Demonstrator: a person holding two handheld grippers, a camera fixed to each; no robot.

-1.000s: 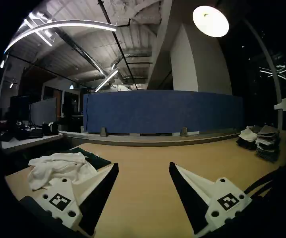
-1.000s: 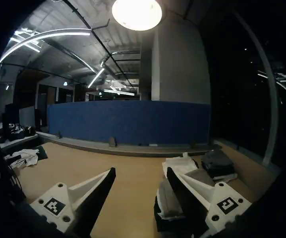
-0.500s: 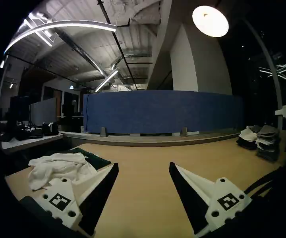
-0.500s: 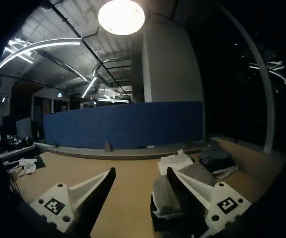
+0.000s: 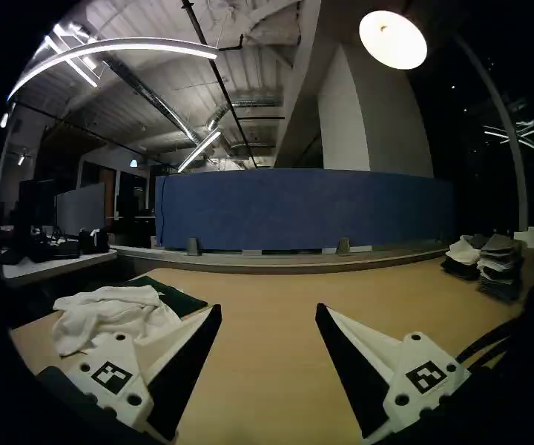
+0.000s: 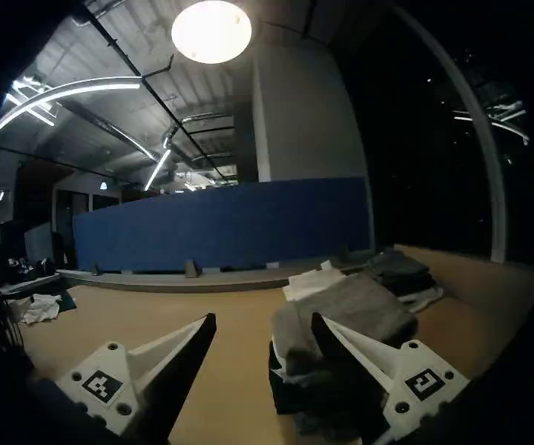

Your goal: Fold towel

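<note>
A crumpled white towel (image 5: 111, 313) lies on the wooden table (image 5: 267, 297) at the left, on top of a dark green cloth (image 5: 174, 297), just beyond the left finger of my left gripper (image 5: 267, 326). That gripper is open and holds nothing. In the right gripper view the same white towel (image 6: 42, 307) is small at the far left. My right gripper (image 6: 263, 334) is open too, close over a stack of folded grey towels (image 6: 341, 315); its right finger sits in front of the stack.
A blue divider panel (image 5: 304, 208) runs along the table's far edge. More folded towels (image 5: 489, 263) are piled at the right end, and a second pile (image 6: 400, 274) stands behind the near stack. A side desk with dark gear (image 5: 52, 248) is at the left.
My right gripper has dropped lower and closer to the stack of folded grey towels, which now looms larger. The left gripper has stayed still.
</note>
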